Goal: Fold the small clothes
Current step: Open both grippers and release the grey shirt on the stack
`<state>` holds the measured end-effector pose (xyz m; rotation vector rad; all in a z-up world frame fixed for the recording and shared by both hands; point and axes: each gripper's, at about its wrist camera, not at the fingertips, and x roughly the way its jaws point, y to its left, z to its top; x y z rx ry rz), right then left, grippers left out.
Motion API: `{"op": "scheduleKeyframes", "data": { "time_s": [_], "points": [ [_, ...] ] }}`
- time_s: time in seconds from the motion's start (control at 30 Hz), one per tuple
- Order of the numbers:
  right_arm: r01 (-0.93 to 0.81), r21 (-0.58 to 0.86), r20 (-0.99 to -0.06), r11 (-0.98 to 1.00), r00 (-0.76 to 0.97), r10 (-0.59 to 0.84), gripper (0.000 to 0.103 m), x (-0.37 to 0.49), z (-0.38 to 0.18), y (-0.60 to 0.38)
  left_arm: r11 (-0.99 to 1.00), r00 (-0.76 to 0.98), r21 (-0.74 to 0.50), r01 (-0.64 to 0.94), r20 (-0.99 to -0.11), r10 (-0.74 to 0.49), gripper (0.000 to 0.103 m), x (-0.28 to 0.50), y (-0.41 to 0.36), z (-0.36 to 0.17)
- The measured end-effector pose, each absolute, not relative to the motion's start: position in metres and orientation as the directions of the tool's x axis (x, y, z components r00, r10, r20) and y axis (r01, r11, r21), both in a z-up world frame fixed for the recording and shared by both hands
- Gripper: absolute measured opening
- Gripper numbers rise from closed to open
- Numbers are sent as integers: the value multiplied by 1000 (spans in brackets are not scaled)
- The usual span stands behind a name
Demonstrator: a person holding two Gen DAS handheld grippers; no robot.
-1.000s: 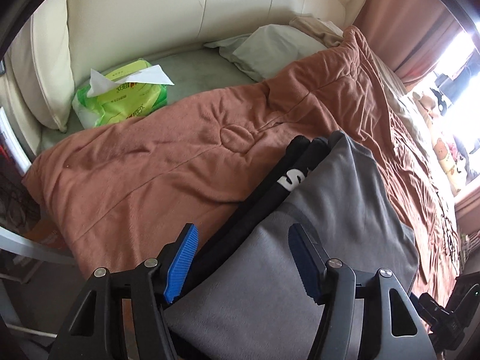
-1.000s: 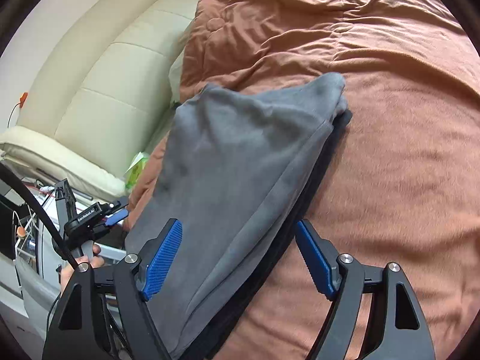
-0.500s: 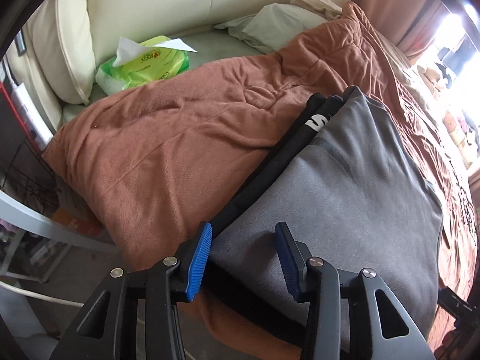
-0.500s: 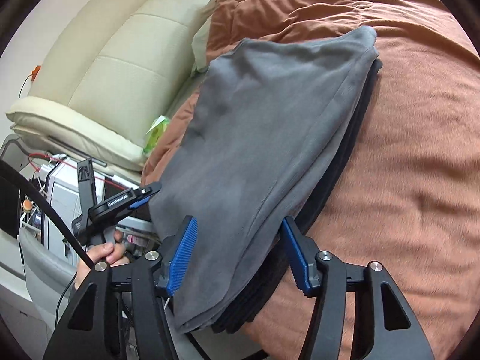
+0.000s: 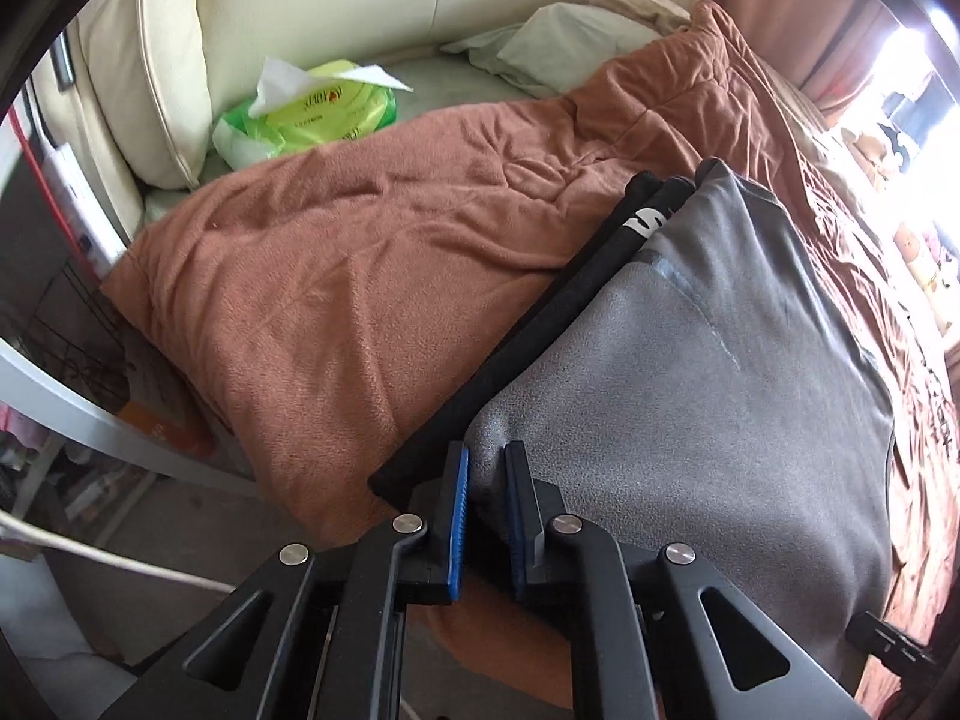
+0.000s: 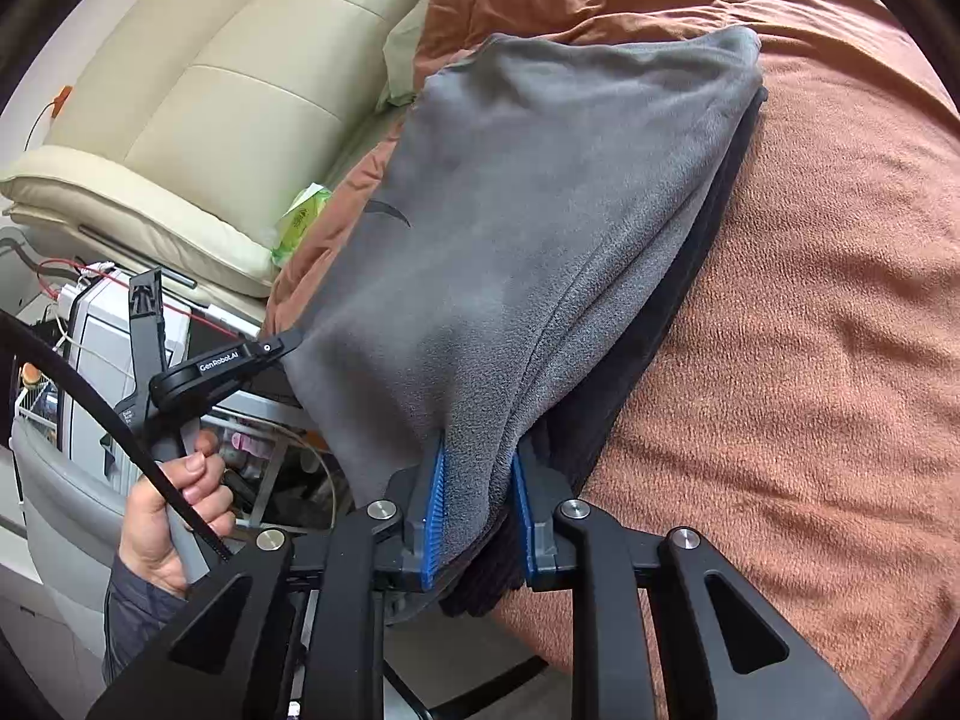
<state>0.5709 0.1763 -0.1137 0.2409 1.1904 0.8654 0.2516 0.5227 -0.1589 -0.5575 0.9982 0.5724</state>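
We found a brown quilt (image 5: 336, 276) spread over the bed and reaching its near edge, where a grey fleece garment (image 6: 528, 228) lay on top of a black garment (image 5: 576, 294), both overhanging that edge. The left gripper (image 5: 485, 468) was clamped on the near left corner of the grey fleece garment; the right gripper (image 6: 477, 468) was pinched on its near right corner. In our judgement the step in hand was lifting the near hem to fold it toward the far edge. To do it well, both corners should rise together and level, the hem kept taut, and the black layer left behind, since its edge sat close to the right pads (image 6: 433, 498).

The left wrist view alone showed a white letter on the black garment, a green tissue pack (image 5: 312, 114) near the cream headboard (image 5: 336, 6) at the far left corner, and a pale pillow (image 5: 558, 48). The right wrist view alone showed the person's left hand (image 6: 174, 516) on the left gripper's handle, and a dark curved mark on the grey fleece.
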Motion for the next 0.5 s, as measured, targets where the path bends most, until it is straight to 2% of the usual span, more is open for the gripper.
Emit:
{"op": "scheduleKeyframes", "data": {
  "time_s": [0.13, 0.23, 0.33, 0.37, 0.4, 0.47, 0.5],
  "points": [
    [-485, 576, -713, 658, 96, 695, 15, 568, -114, 177, 703, 435, -181, -688, -878, 200, 11, 235, 522, -147],
    [-498, 556, -736, 666, 78, 672, 19, 568, -120, 178, 700, 419, -175, -692, -887, 193, 12, 232, 523, -151],
    [-503, 555, -739, 663, 69, 670, 21, 565, -120, 179, 691, 403, -177, -700, -898, 178, 16, 234, 522, -160],
    [-508, 551, -740, 663, 70, 669, 28, 564, -118, 178, 689, 402, -176, -703, -898, 181, 19, 234, 522, -159],
    [-511, 544, -744, 665, 72, 664, 40, 562, -116, 177, 688, 404, -177, -704, -896, 184, 20, 233, 521, -158],
    [-520, 527, -748, 673, 92, 657, 49, 558, -112, 169, 686, 406, -176, -706, -894, 188, 22, 232, 518, -155],
    [-525, 519, -749, 675, 101, 655, 49, 556, -110, 167, 686, 419, -187, -703, -888, 187, 22, 231, 516, -152]
  ]
}}
